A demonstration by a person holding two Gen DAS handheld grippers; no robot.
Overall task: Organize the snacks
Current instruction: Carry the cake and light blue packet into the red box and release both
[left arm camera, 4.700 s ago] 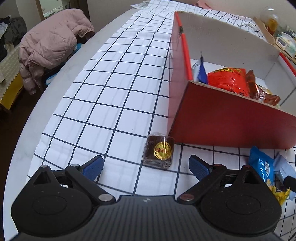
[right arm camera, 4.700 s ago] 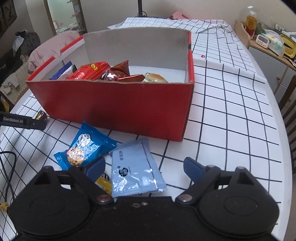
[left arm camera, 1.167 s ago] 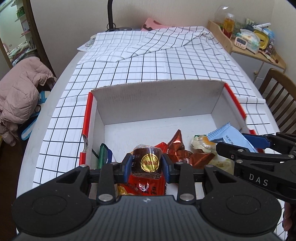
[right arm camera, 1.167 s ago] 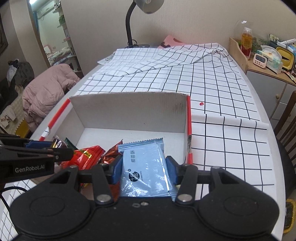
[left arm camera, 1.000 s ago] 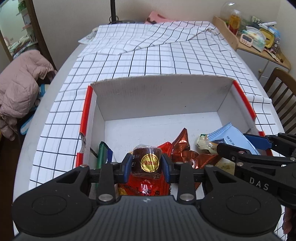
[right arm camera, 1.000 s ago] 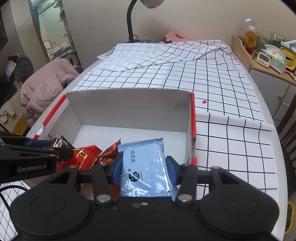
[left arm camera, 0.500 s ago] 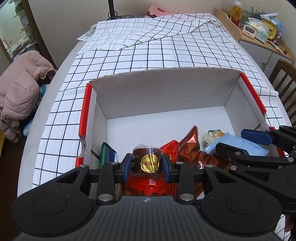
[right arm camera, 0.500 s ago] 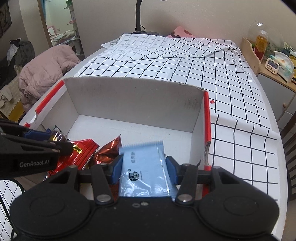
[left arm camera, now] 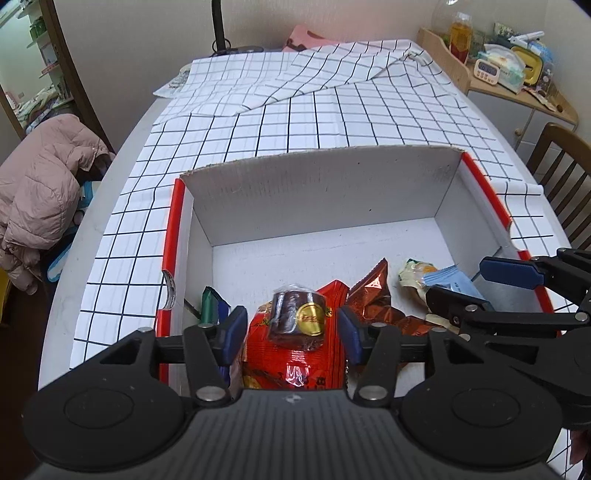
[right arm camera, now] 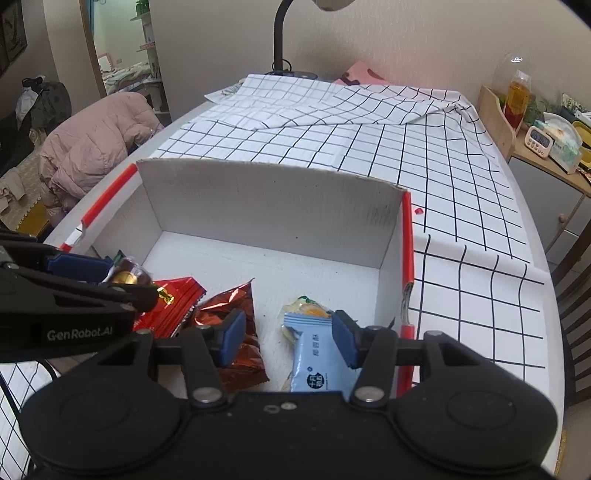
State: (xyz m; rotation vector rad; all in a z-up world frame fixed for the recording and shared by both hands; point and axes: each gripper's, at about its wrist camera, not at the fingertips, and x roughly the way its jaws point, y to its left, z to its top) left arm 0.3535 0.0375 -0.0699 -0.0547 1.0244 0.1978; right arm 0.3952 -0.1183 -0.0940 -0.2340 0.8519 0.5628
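Both grippers hang over the open red box [left arm camera: 177, 206] with white inside walls [right arm camera: 266, 206]. My left gripper [left arm camera: 291, 328] is open; the brown round snack with a gold seal [left arm camera: 299, 319] lies loose between its fingers on a red packet [left arm camera: 291, 365]. My right gripper [right arm camera: 288, 341] is open; the light blue packet [right arm camera: 321, 362] lies in the box between its fingers, partly over a yellow-white snack [right arm camera: 306, 306]. The blue packet also shows in the left wrist view [left arm camera: 450, 282]. A copper foil packet [right arm camera: 236, 317] lies beside it.
The box stands on a round table with a black-grid white cloth [left arm camera: 332, 110]. A pink jacket [left arm camera: 37, 192] lies on a chair at left. A wooden chair [left arm camera: 561, 162] and a cluttered side shelf [right arm camera: 546, 140] are at right. A desk lamp [right arm camera: 284, 33] stands at the far end.
Both grippers have opened. The brown snack dropped from the left jaws onto the red packet; the blue packet dropped from the right jaws into the box.
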